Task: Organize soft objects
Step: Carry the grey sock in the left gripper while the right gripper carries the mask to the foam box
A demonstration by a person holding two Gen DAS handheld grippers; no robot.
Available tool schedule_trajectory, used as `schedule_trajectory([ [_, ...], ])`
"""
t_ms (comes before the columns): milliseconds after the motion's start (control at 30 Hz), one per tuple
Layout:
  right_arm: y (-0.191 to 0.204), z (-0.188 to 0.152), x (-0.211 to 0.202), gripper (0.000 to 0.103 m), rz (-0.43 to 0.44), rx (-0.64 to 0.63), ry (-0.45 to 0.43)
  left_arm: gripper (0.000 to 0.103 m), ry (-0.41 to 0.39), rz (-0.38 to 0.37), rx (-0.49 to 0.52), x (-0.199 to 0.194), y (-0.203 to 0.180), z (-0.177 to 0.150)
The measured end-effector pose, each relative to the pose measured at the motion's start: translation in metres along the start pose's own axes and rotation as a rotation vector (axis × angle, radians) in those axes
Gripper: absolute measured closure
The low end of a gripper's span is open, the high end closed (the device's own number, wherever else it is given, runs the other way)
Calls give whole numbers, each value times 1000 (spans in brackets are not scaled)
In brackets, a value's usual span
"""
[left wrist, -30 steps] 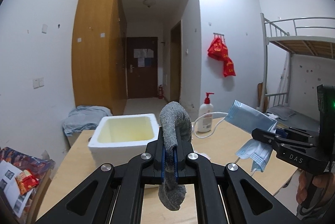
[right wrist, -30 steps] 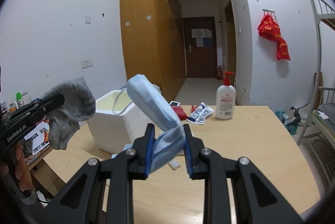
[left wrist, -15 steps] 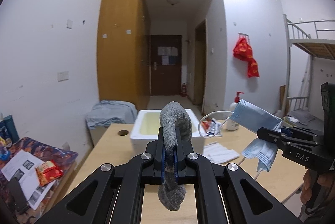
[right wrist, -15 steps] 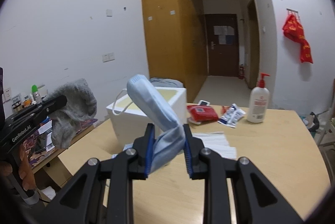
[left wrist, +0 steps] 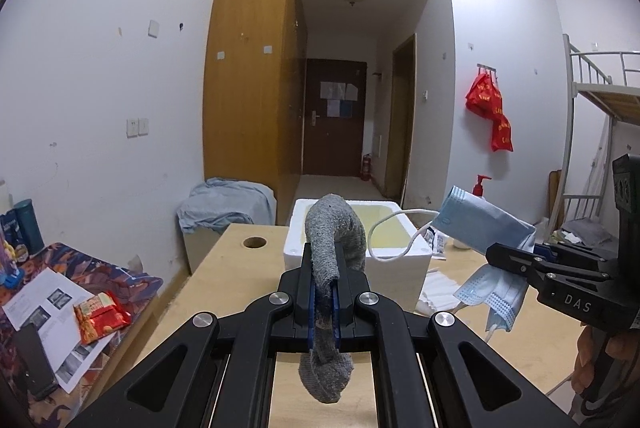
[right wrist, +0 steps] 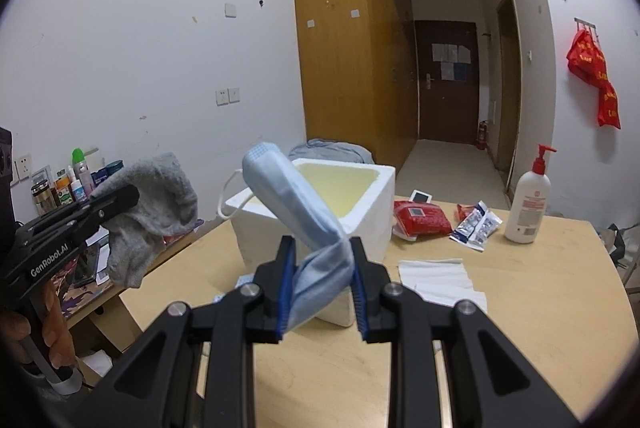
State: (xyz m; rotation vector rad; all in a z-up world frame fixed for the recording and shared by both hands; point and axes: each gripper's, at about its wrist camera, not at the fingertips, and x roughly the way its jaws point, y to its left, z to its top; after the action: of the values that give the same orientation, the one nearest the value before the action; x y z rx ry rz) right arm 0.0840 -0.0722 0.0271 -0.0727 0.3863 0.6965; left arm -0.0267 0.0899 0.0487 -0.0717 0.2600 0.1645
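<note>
The left gripper (left wrist: 324,298) pinches a grey sock (left wrist: 330,268) before the foam box (left wrist: 404,260); the right gripper (right wrist: 320,284) clamps a mask (right wrist: 304,224). Only its view shows the red packet (right wrist: 420,220), perhaps tissues, beside that box.

1. A wooden table (right wrist: 540,308) filled the foreground, with a round hole (left wrist: 255,242) near its far left corner
2. A white pump bottle (right wrist: 527,207) stood upright near the table's far edge
3. A red packet (right wrist: 420,220) lay on the table, with silver sachets (right wrist: 476,224) between it and the bottle
4. White tissues (right wrist: 440,278) lay flat nearer the camera
5. Red bags (left wrist: 490,111) hung from a wall hook
6. A tall wooden wardrobe (left wrist: 252,67) stood beside the hallway, which ended at a dark door (left wrist: 334,117)
7. A metal bunk bed (left wrist: 600,91) stood at the right
8. A red snack packet (left wrist: 102,316) lay on papers on a side table at the left
</note>
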Motion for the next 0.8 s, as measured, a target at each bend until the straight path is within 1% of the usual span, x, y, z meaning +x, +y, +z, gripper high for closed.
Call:
schedule_trajectory([
  [267, 0, 5, 3, 73, -14, -1, -5, 97, -5, -11, 6, 8, -2, 5],
  [500, -7, 20, 9, 73, -26, 7, -25, 97, -24, -21, 9, 19, -2, 18],
  [633, -11, 31, 15, 73, -33, 8, -41, 97, -28, -36, 6, 31, -2, 24],
  [800, -17, 41, 29, 73, -40, 12, -36, 97, -23, -50, -3, 53, -1, 33],
])
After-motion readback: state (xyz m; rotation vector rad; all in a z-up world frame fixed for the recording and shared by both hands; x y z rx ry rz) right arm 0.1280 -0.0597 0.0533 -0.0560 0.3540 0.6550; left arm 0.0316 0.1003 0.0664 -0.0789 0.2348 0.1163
